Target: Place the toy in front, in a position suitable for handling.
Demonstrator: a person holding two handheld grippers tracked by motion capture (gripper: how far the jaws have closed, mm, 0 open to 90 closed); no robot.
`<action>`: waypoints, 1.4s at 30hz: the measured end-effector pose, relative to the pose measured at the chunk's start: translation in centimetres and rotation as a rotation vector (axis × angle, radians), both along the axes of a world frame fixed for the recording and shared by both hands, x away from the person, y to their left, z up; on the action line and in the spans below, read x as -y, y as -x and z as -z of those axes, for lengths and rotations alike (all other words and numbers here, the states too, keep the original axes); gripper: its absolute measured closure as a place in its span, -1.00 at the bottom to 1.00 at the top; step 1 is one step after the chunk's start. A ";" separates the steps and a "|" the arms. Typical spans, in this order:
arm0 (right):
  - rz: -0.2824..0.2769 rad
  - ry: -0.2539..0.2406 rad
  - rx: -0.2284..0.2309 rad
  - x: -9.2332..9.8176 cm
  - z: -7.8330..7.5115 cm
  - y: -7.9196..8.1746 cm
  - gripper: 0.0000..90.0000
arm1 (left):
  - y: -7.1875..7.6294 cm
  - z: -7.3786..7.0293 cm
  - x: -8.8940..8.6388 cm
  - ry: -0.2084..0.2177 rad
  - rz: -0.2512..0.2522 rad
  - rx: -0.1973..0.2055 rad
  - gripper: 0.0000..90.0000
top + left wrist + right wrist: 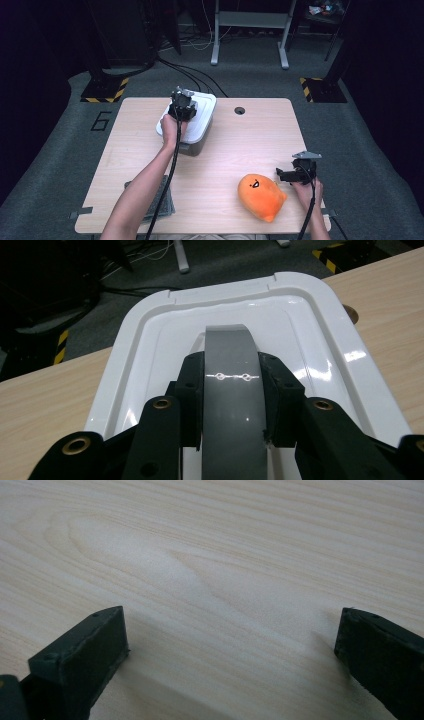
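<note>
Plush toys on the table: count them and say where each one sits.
1. The orange plush lies near the table's front right edge, just left of the right tool. None seem hidden.

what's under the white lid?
A grey bin on the table; the lid covers it fully, so its contents can't be seen. The left tongs are shut on the lid's grey handle.

The only mark I can read is a dark numeral 6 (102,120) on the grey floor, left of my table in the high view.
</note>
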State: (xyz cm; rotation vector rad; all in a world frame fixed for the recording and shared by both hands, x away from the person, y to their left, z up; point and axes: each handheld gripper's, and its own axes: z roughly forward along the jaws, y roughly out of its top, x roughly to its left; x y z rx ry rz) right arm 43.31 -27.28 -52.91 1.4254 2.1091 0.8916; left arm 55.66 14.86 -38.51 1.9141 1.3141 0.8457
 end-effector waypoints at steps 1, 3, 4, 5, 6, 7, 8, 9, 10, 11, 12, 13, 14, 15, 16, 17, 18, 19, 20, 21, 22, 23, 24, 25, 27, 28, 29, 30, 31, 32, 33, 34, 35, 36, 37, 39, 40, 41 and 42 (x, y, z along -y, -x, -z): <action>0.000 0.000 0.000 0.0 0.0 0.0 -1.00 | 0.0 0.0 -0.1 0.000 0.001 -0.003 0.46; 0.000 0.000 0.000 0.0 0.0 0.0 -1.00 | 0.0 0.0 -0.3 -0.002 -0.005 0.001 0.46; 0.000 0.001 0.000 0.0 0.0 0.0 -1.00 | 0.0 0.0 -0.5 -0.008 -0.005 0.002 0.46; 0.001 0.000 0.000 0.0 0.0 0.0 -1.00 | 0.0 0.1 -0.5 -0.006 -0.014 0.009 0.46; 0.001 -0.001 0.000 0.0 0.0 0.0 -1.00 | 0.0 0.1 -0.7 -0.013 -0.011 0.008 0.46; 0.001 0.000 0.000 0.0 0.0 0.0 -1.00 | 0.0 0.1 -0.8 -0.019 -0.015 0.010 0.46; 0.001 -0.001 -0.001 0.0 0.0 0.0 -1.00 | 0.0 0.1 -0.9 -0.018 -0.017 0.011 0.46; 0.000 0.000 0.000 0.0 0.0 0.0 -1.00 | 0.0 0.1 -1.1 -0.027 -0.018 0.013 0.46; 0.001 0.000 0.000 0.0 0.0 0.0 -1.00 | 0.0 0.1 -1.2 -0.026 -0.019 0.016 0.46; 0.001 0.000 0.000 0.0 0.0 0.0 -1.00 | 0.0 0.1 -1.3 -0.033 -0.022 0.016 0.46; 0.000 0.000 0.000 0.0 0.0 0.0 -1.00 | -0.1 0.2 -1.4 -0.038 -0.024 0.020 0.46; 0.001 0.000 0.000 0.0 0.0 0.0 -1.00 | -0.1 0.2 -1.5 -0.045 -0.027 0.025 0.46; 0.001 0.000 0.000 0.0 0.0 0.0 -1.00 | -0.1 0.2 -1.6 -0.049 -0.031 0.024 0.46; 0.000 0.000 0.000 0.0 0.0 0.0 -1.00 | -0.1 0.2 -1.8 -0.054 -0.030 0.021 0.46; 0.001 0.000 0.000 0.0 0.0 0.0 -1.00 | -0.2 0.2 -1.9 -0.057 -0.034 0.024 0.46; 0.001 0.000 0.000 0.0 0.0 0.0 -1.00 | -0.2 0.2 -2.1 -0.055 -0.035 0.022 0.46; 0.001 0.000 0.000 0.0 0.0 0.0 -1.00 | -0.2 0.3 -2.2 -0.050 -0.037 0.028 0.46; 0.001 0.000 0.000 0.0 0.0 0.0 -1.00 | -0.2 0.3 -2.3 -0.054 -0.042 0.025 0.46; 0.000 0.000 0.000 0.0 0.0 0.0 -1.00 | -0.3 0.3 -2.5 -0.056 -0.042 0.034 0.46; 0.002 -0.001 -0.001 0.0 0.0 0.0 -1.00 | -0.3 0.4 -2.6 -0.062 -0.046 0.039 0.46; 0.001 0.000 0.000 0.0 0.0 0.0 -1.00 | -0.3 0.4 -2.8 -0.066 -0.045 0.039 0.46; 0.001 0.000 0.000 0.0 0.0 0.0 -1.00 | -0.3 0.4 -2.9 -0.065 -0.044 0.036 0.46; 0.000 0.000 0.000 0.0 0.0 0.0 -1.00 | -0.3 0.4 -3.1 -0.068 -0.042 0.029 0.45; 0.001 0.000 0.000 0.0 0.0 0.0 -1.00 | -0.4 0.4 -3.1 -0.068 -0.041 0.029 0.45; 0.001 0.000 0.000 0.0 0.0 0.0 -1.00 | -0.4 0.5 -3.3 -0.062 -0.046 0.032 0.45; 0.001 0.000 0.000 0.0 0.0 0.0 -1.00 | -0.4 0.4 -3.5 -0.068 -0.044 0.026 0.45; 0.001 0.000 0.000 0.0 0.0 0.0 -1.00 | -0.5 0.5 -3.5 -0.066 -0.046 0.027 0.45; 0.001 0.000 0.000 0.0 0.0 0.0 -1.00 | -0.5 0.5 -3.6 -0.064 -0.050 0.029 0.45; 0.001 0.000 0.000 0.0 0.0 0.0 -1.00 | -0.5 0.5 -3.7 -0.069 -0.051 0.024 0.45; 0.000 0.000 0.000 0.0 0.0 0.0 -1.00 | -0.6 0.5 -3.8 -0.064 -0.054 0.025 0.45; 0.001 -0.001 0.000 0.0 0.0 0.0 -1.00 | -0.6 0.5 -3.9 -0.065 -0.058 0.019 0.45; 0.001 0.000 0.000 0.0 0.0 0.0 -1.00 | -0.7 0.6 -4.0 -0.066 -0.057 0.018 0.45; 0.004 -0.003 -0.003 0.0 0.0 0.0 -1.00 | -0.7 0.6 -4.2 -0.072 -0.055 0.012 0.45; 0.001 0.000 0.000 0.0 0.0 0.0 -1.00 | -0.7 0.7 -4.2 -0.061 -0.070 0.020 0.45; 0.004 -0.003 -0.002 0.0 0.0 0.0 -1.00 | -0.7 0.7 -4.4 -0.067 -0.064 0.015 0.45; 0.000 0.000 0.000 0.0 0.0 0.0 -1.00 | -0.8 0.7 -4.5 -0.062 -0.074 0.018 0.45; 0.007 -0.005 -0.005 -0.1 0.0 0.0 -1.00 | -0.8 0.7 -4.7 -0.067 -0.071 0.011 0.45; 0.004 -0.003 -0.003 0.0 0.0 0.0 -1.00 | -0.8 0.7 -4.7 -0.065 -0.075 0.013 0.45; 0.001 0.000 0.000 0.0 0.0 0.0 -1.00 | -0.9 0.8 -4.8 -0.056 -0.079 0.018 0.45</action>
